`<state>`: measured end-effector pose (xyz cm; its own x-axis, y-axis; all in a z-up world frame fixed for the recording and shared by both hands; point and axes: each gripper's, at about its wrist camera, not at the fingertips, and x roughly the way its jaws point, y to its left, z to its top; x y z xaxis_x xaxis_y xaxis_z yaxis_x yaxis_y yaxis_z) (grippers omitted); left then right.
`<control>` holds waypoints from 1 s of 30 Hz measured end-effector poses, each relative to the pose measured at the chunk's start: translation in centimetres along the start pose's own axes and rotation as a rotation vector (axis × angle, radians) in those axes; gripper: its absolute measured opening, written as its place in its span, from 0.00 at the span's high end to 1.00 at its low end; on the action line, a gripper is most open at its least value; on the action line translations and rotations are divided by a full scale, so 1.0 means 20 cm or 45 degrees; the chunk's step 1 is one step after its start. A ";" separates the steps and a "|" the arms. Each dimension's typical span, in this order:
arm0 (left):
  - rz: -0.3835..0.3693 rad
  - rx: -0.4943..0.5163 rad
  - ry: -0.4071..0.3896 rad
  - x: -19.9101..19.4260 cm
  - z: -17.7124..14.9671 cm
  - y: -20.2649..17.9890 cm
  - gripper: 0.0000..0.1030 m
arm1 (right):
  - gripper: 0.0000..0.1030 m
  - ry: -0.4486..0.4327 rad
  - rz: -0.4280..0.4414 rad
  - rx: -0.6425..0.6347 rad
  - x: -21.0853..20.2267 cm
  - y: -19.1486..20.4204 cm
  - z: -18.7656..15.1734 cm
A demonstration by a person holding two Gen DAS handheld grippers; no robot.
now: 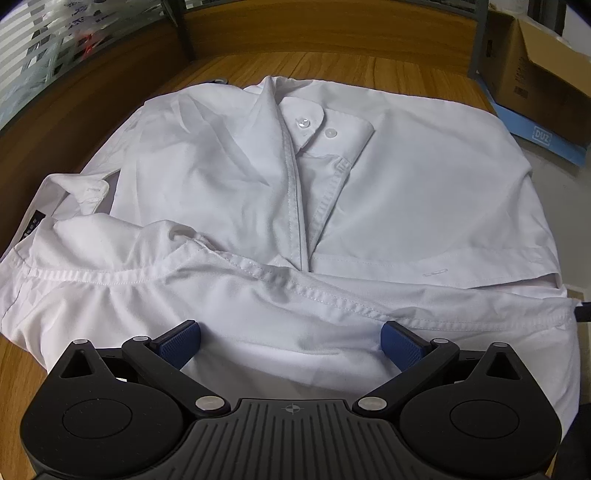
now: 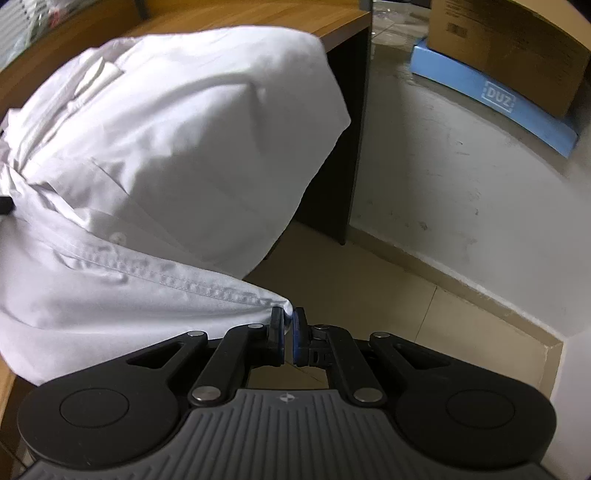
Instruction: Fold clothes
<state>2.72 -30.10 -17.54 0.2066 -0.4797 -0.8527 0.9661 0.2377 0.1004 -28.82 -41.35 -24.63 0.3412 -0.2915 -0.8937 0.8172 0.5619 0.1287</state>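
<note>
White shirt [image 1: 229, 177] lies rumpled, half-folded on wooden table [image 1: 388, 70].

The shirt [image 1: 295, 206] is spread on the wooden table [image 1: 332, 70], with its collar [image 1: 74, 192] at the left side in the left wrist view and a buttoned cuff [image 1: 325, 129] laid on top near the middle. The left gripper [image 1: 291, 343] is held over the near part of the shirt — its two fingers are set wide apart, one on each side of the cloth. In the right wrist view, one corner of the shirt [image 2: 166, 147] is pinched by the right gripper [image 2: 288, 332] past the table's edge [image 2: 343, 26], above the floor [image 2: 369, 295]. A cardboard box [image 2: 517, 48] is seen far off to the right, resting on a flat box [image 2: 491, 96] by the wall [image 2: 461, 192].
</note>
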 end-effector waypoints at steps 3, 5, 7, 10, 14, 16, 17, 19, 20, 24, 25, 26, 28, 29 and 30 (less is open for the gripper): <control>0.001 0.013 -0.011 -0.01 -0.01 0.00 0.00 | 0.96 0.032 -0.082 -0.033 0.02 0.00 -0.01; 0.004 0.026 -0.017 -0.03 -0.01 0.00 0.00 | 0.96 0.038 -0.108 -0.022 -0.01 -0.04 -0.05; 0.008 0.040 -0.024 -0.04 -0.01 -0.01 0.00 | 0.95 0.005 -0.057 0.040 -0.09 -0.10 -0.10; -0.006 0.038 -0.062 -0.10 -0.02 0.02 0.00 | 0.93 -0.069 -0.006 0.078 -0.24 -0.16 -0.16; -0.077 -0.046 -0.100 -0.19 -0.03 0.11 0.00 | 0.76 -0.123 0.076 0.099 -0.43 -0.20 -0.19; -0.085 -0.098 -0.121 -0.24 -0.03 0.17 0.00 | 0.72 -0.138 0.094 0.100 -0.52 -0.20 -0.20; -0.083 -0.127 -0.134 -0.26 -0.03 0.20 0.00 | 0.70 -0.140 0.091 0.091 -0.56 -0.18 -0.20; -0.065 -0.181 -0.155 -0.31 -0.03 0.26 0.00 | 0.63 -0.142 0.084 0.061 -0.62 -0.15 -0.18; -0.048 -0.200 -0.166 -0.32 -0.02 0.29 0.00 | 0.62 -0.144 0.082 0.041 -0.64 -0.14 -0.17; -0.009 -0.275 -0.202 -0.38 0.03 0.42 0.00 | 0.51 -0.158 0.082 -0.055 -0.74 -0.06 -0.08; -0.018 -0.308 -0.211 -0.38 0.06 0.45 0.00 | 0.48 -0.160 0.086 -0.076 -0.75 -0.05 -0.06; -0.027 -0.341 -0.219 -0.38 0.09 0.49 0.00 | 0.46 -0.162 0.092 -0.095 -0.77 -0.03 -0.03; -0.046 -0.407 -0.237 -0.38 0.14 0.55 0.00 | 0.43 -0.163 0.107 -0.137 -0.78 0.00 0.05; -0.054 -0.440 -0.245 -0.38 0.17 0.58 0.00 | 0.42 -0.163 0.117 -0.162 -0.77 0.01 0.09; -0.058 -0.477 -0.251 -0.37 0.21 0.61 0.00 | 0.40 -0.164 0.126 -0.186 -0.76 0.03 0.14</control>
<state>13.68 -27.22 -7.95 0.2257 -0.6404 -0.7341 0.8595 0.4856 -0.1594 -32.34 -38.76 -9.71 0.4804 -0.3207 -0.8163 0.7040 0.6961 0.1408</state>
